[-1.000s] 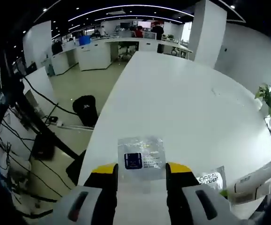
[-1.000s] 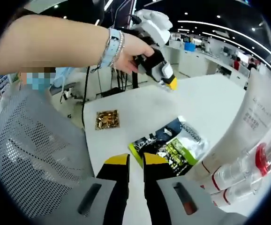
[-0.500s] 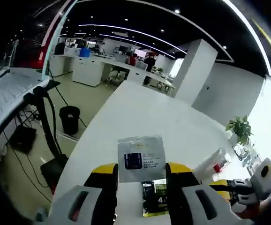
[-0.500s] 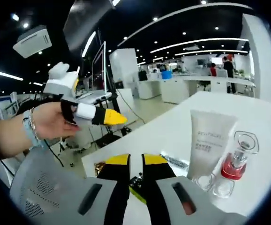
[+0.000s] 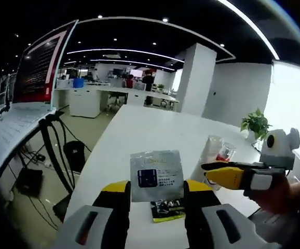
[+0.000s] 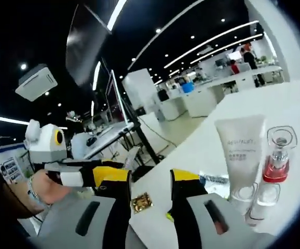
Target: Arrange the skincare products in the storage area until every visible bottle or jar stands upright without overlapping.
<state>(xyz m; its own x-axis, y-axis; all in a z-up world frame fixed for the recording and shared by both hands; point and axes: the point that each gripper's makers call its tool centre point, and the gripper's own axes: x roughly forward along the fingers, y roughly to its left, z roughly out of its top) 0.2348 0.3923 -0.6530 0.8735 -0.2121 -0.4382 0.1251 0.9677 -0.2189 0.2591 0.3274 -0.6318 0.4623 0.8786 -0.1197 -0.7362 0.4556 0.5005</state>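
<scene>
Left gripper view: left gripper clamped on a clear skincare sachet, lifted off the white bench, probably to carry it clear of the others. Below, a green-edged dark sachet lying flat; farther off, a white tube beside a red-capped bottle.

Right gripper view: right gripper with jaws parted, empty, above a gold sachet. Tube and bottle upright, touching or nearly so.

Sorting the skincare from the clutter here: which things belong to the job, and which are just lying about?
Job: sachet in the left gripper; white tube; red-filled bottle.
Lying about: green-edged packet; gold packet; potted plant.
</scene>
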